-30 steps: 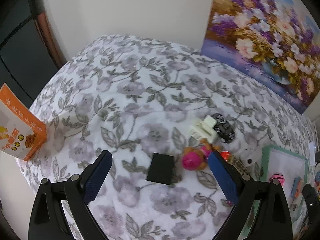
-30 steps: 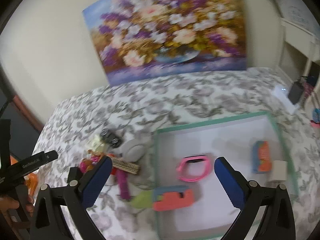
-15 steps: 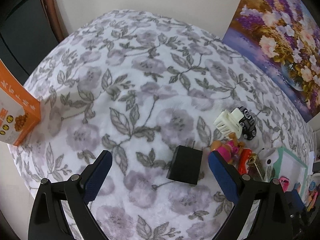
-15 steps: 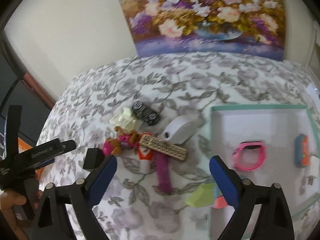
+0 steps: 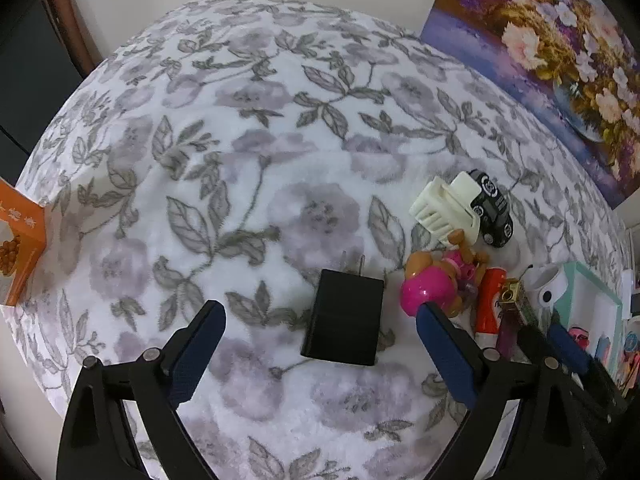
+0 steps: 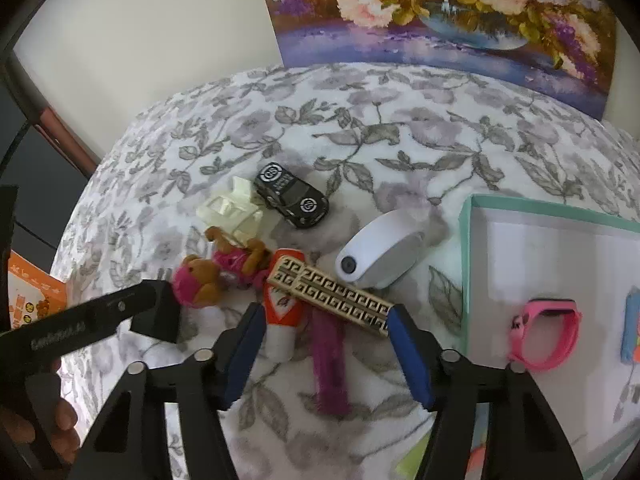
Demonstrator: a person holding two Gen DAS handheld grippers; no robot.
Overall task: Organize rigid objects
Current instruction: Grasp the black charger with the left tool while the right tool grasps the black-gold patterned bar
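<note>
A black plug adapter lies on the floral cloth between the open jaws of my left gripper; it also shows in the right wrist view. Right of it sit a pink toy dog, a cream hair clip, a black toy car and a red-white tube. My right gripper is open over a gold patterned bar, a purple strip and the tube. A white oval device lies beyond.
A white tray with a green rim at the right holds a pink band and a blue-orange item. An orange box stands at the cloth's left edge. A flower painting leans on the wall.
My left gripper has closed in on the black adapter, now between its jaws. My right gripper has swung left from the tray and come down over the pile of small objects.
</note>
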